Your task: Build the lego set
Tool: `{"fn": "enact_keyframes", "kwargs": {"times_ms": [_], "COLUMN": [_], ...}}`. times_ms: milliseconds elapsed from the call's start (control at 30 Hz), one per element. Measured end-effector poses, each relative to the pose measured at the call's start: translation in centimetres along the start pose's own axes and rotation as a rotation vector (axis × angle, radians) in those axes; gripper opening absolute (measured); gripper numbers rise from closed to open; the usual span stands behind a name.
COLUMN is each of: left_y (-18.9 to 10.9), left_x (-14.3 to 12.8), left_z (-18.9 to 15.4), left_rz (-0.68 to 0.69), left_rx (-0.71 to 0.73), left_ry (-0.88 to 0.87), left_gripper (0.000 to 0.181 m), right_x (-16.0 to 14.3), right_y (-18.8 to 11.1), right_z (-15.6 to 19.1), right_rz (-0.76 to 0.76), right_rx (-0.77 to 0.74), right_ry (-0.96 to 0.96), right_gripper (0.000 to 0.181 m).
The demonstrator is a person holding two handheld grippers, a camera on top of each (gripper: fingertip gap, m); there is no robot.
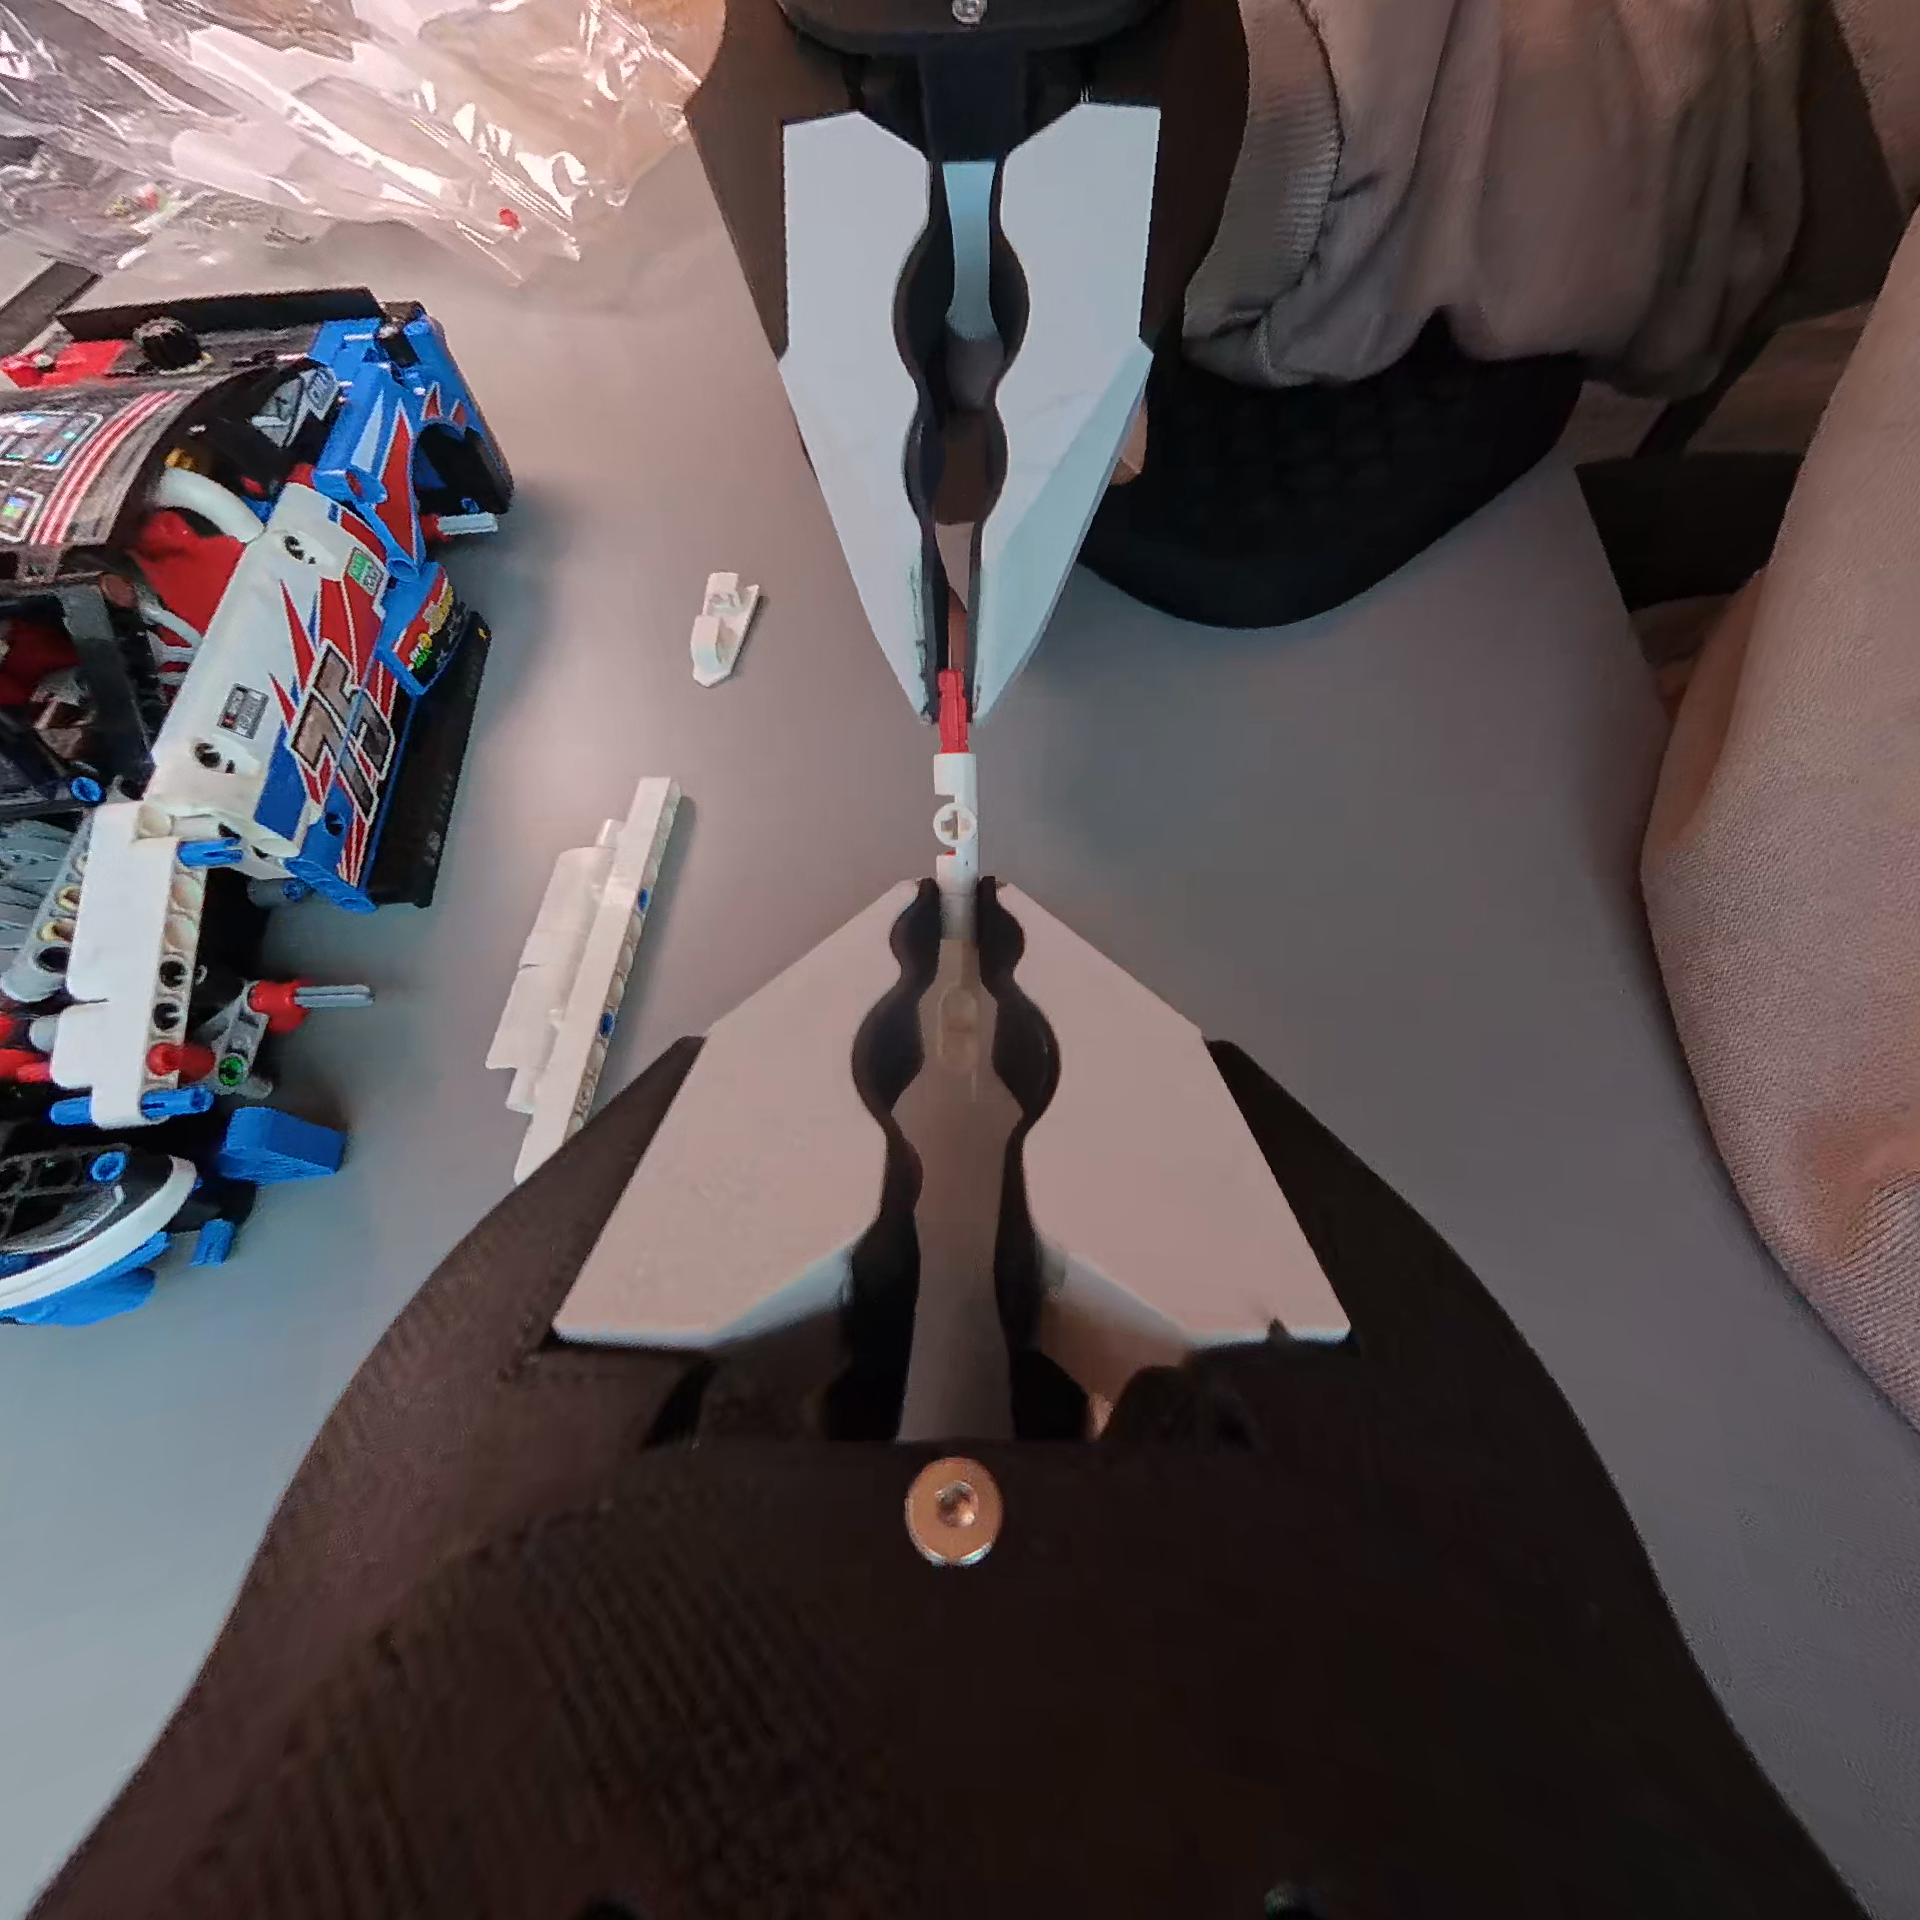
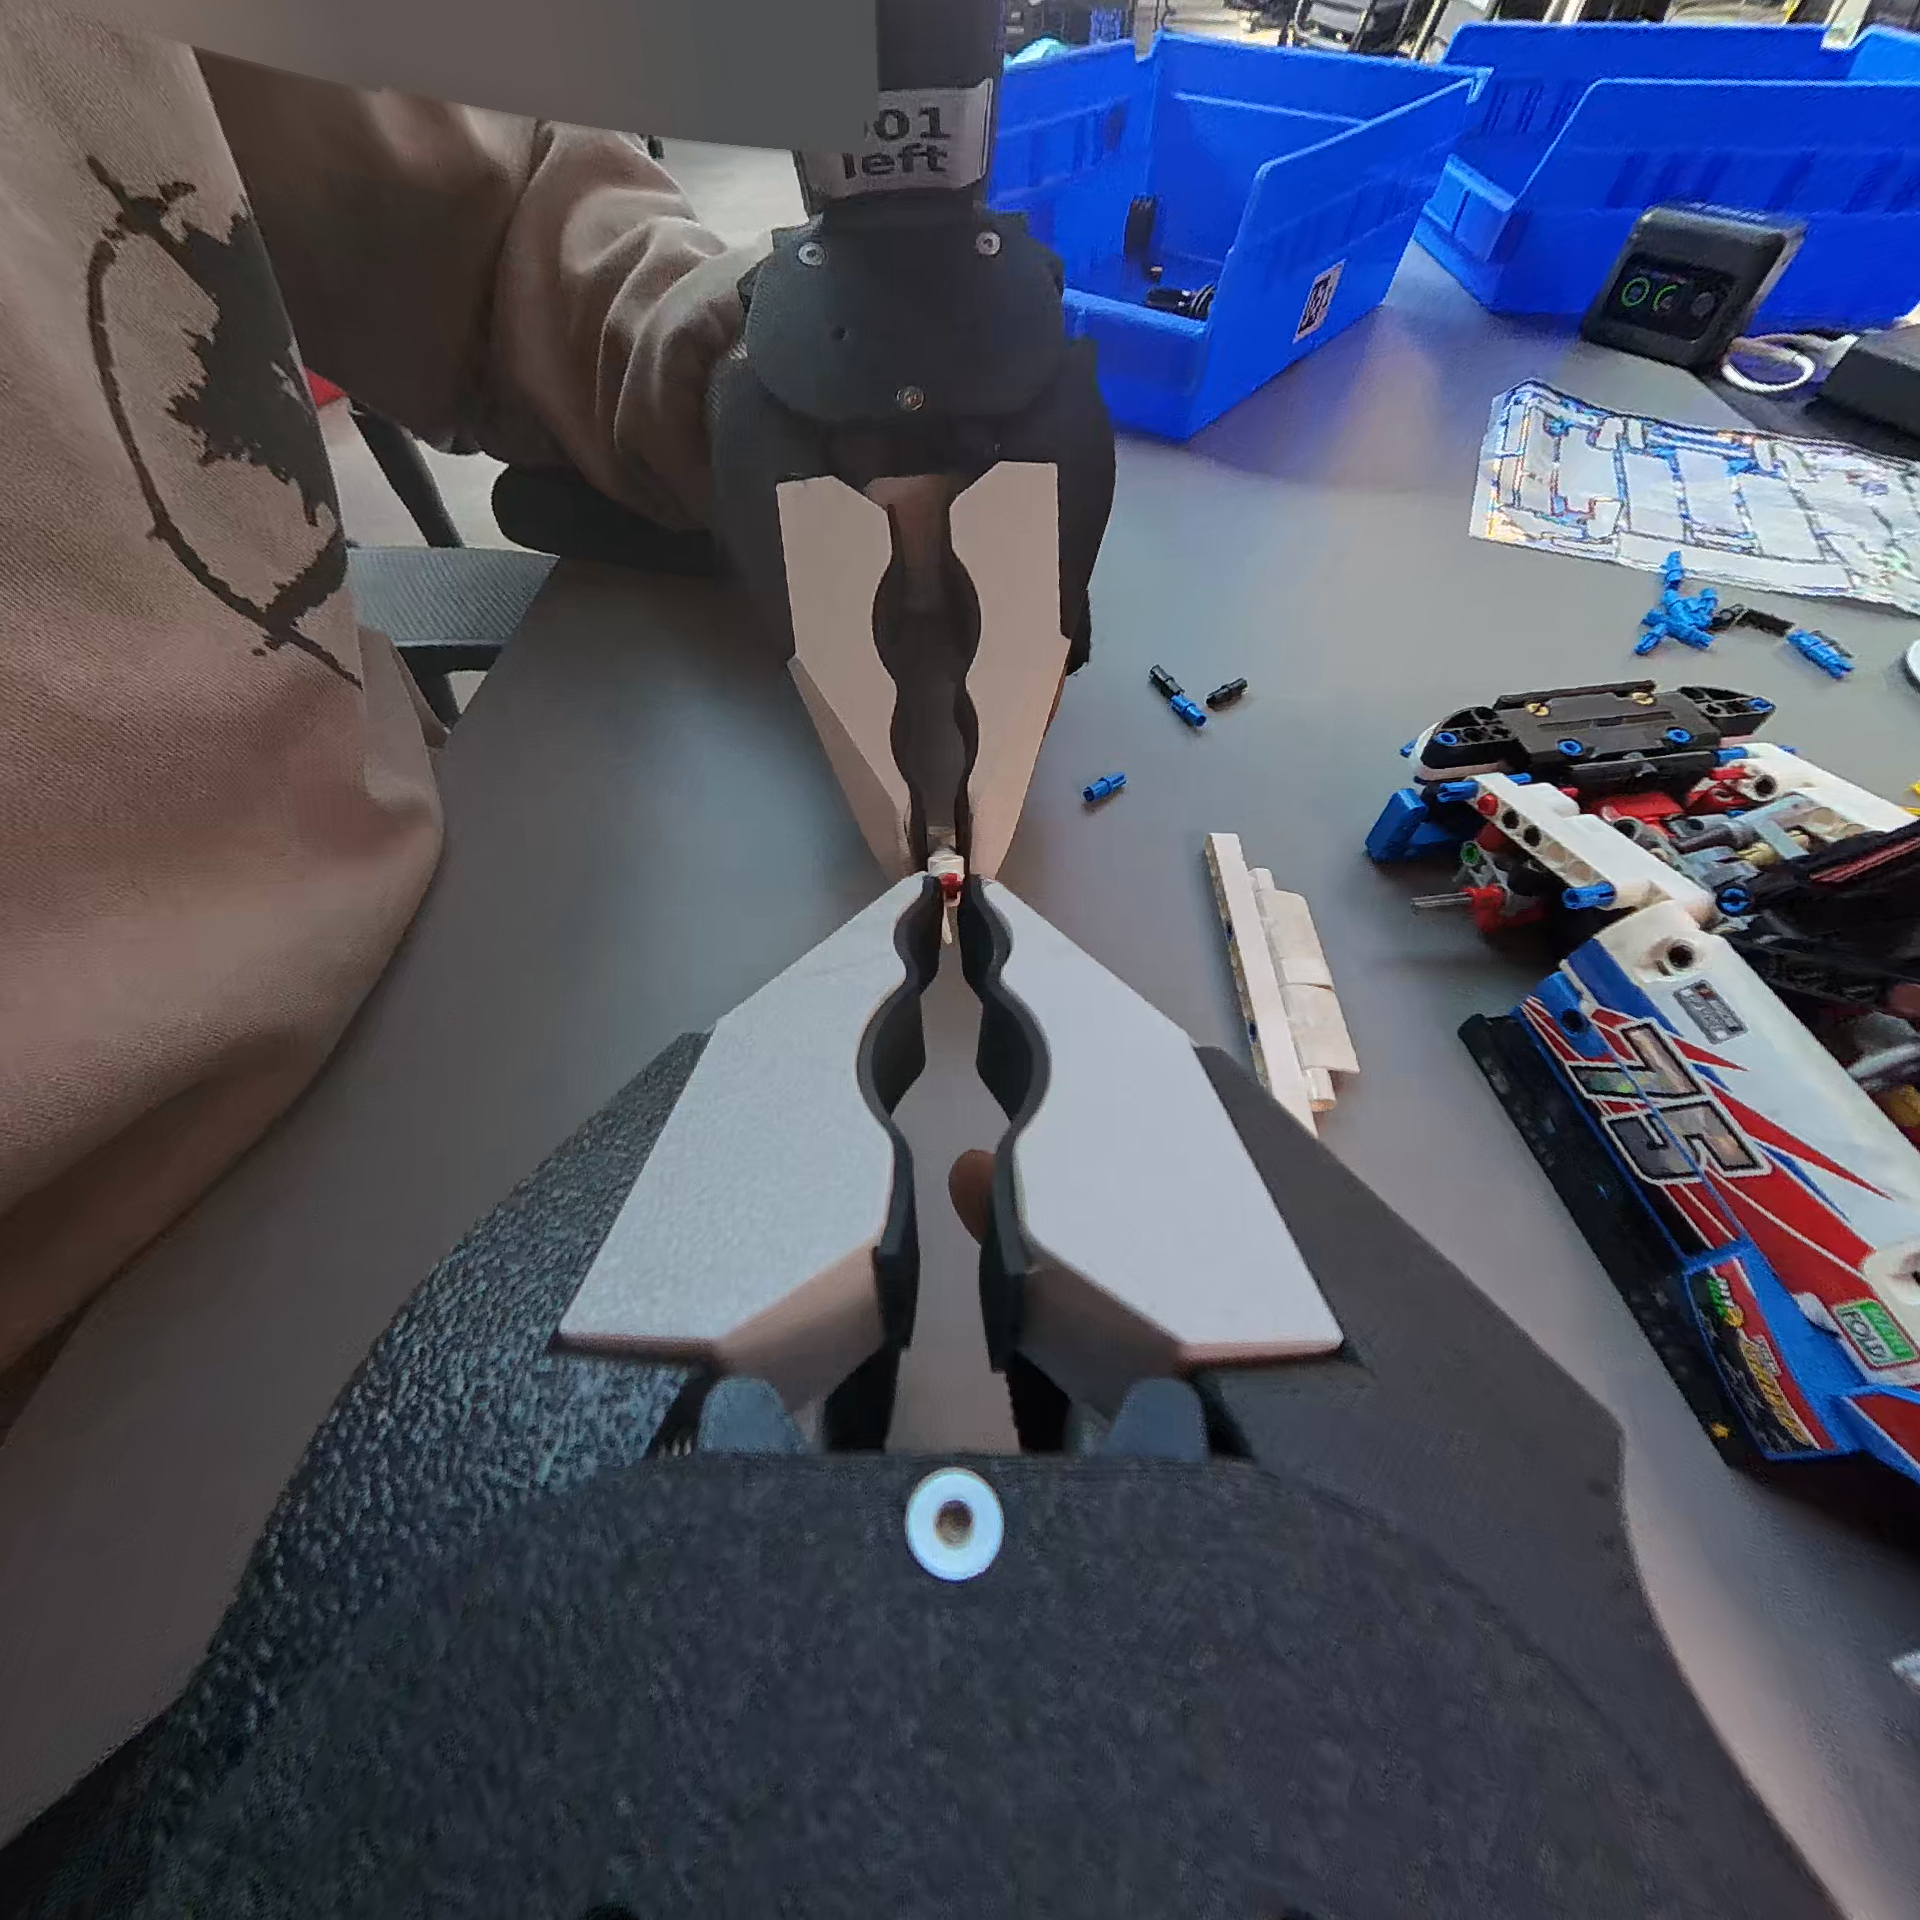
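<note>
In the left wrist view my left gripper (image 1: 954,883) is shut on a small white connector (image 1: 956,821). My right gripper (image 1: 951,715) comes in from the far side, tip to tip, shut on a red pin (image 1: 952,717) whose end sits in the connector. Both are held above the grey table (image 1: 1299,831). In the right wrist view my right gripper (image 2: 945,883) meets the left gripper (image 2: 940,844), with the red pin (image 2: 951,883) and the white connector (image 2: 942,860) barely showing between the tips. The part-built blue, white and red car (image 1: 260,727) lies to the side; it also shows in the right wrist view (image 2: 1714,987).
A white beam assembly (image 1: 592,966) (image 2: 1283,987) and a small white piece (image 1: 724,629) lie near the car. Plastic bags (image 1: 312,125) are at the back. Blue bins (image 2: 1247,208), an instruction sheet (image 2: 1683,488), loose blue pins (image 2: 1683,618) and a black device (image 2: 1683,286) are farther off. A beige sleeve (image 2: 208,727) is close. Only a small space, under 4 cm, lies between the two pairs of fingers.
</note>
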State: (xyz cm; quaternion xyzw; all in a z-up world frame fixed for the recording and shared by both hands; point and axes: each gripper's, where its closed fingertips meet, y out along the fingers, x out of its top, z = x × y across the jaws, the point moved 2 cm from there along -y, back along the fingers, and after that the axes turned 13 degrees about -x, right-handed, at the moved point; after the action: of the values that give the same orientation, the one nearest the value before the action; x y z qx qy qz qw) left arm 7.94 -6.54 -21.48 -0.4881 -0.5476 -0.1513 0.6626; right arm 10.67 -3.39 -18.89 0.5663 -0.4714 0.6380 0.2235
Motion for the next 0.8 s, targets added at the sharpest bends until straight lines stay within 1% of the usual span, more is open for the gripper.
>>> {"fn": "enact_keyframes", "kwargs": {"times_ms": [233, 367, 700, 733, 800], "left_y": [-0.2, -0.4, -0.3, -0.2, 0.2], "left_x": [0.6, 1.0, 1.1, 1.0, 0.2], "left_z": [0.0, 0.0, -0.6, -0.5, -0.4], "left_rz": [-0.080, -0.109, -0.104, -0.095, -0.027], "left_rx": [-0.030, -0.035, -0.049, -0.054, -0.060], "left_ry": [-0.073, -0.077, -0.053, -0.057, -0.053], "left_gripper": [0.004, 0.004, 0.004, 0.004, 0.005], "right_x": [0.5, 0.7, 0.7, 0.5, 0.0], "right_y": [-0.2, -0.3, -0.3, -0.3, -0.1], "right_z": [-0.2, -0.3, 0.2, 0.2, 0.3], "right_rz": [-0.027, -0.046, -0.052, -0.041, -0.008], "right_rx": [-0.018, 0.000, 0.065, 0.067, 0.068], "right_ry": [0.015, 0.054, 0.113, 0.111, 0.097], "right_gripper": [0.001, 0.002, 0.002, 0.001, 0.002]}}
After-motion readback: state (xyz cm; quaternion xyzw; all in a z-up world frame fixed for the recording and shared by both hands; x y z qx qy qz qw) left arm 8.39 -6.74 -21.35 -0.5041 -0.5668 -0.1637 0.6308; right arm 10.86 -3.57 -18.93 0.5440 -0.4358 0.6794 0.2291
